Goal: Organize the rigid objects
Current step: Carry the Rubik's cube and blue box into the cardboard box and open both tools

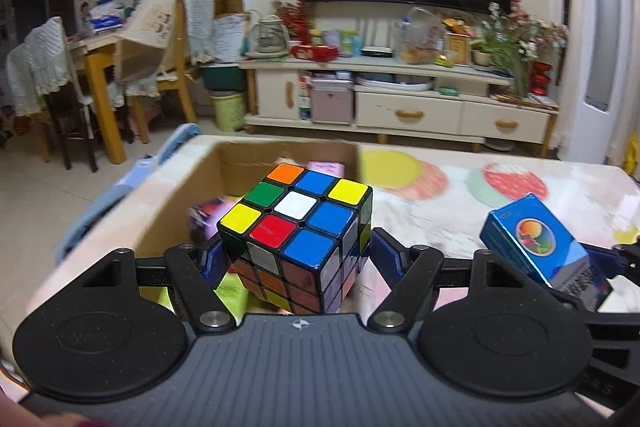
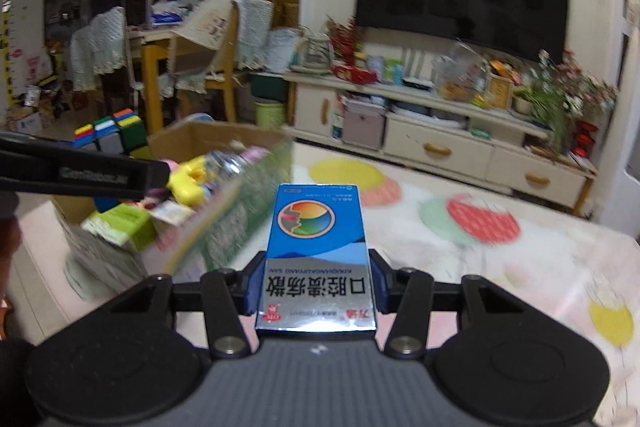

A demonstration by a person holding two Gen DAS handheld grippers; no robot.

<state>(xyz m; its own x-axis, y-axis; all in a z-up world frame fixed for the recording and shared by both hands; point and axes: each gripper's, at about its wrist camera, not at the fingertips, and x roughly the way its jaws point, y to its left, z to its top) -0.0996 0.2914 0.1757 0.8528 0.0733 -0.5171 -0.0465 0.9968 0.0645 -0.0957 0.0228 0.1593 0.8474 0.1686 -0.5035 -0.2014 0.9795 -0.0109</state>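
One puzzle cube [image 1: 296,235], glossy black plastic with square colour stickers, sits at frame centre in the left wrist view, clamped between the blue pads of the left gripper [image 1: 295,259] above one open cardboard box [image 1: 176,195]. The box, at centre left, holds several small packages too blurred to count. One rectangular medicine carton [image 2: 318,255], glossy blue and silver card with a round multicolour emblem, sits at centre in the right wrist view, gripped at its sides by the right gripper [image 2: 316,287]. Both items are held off the table [image 2: 500,267], whose cover shows round pastel patches.
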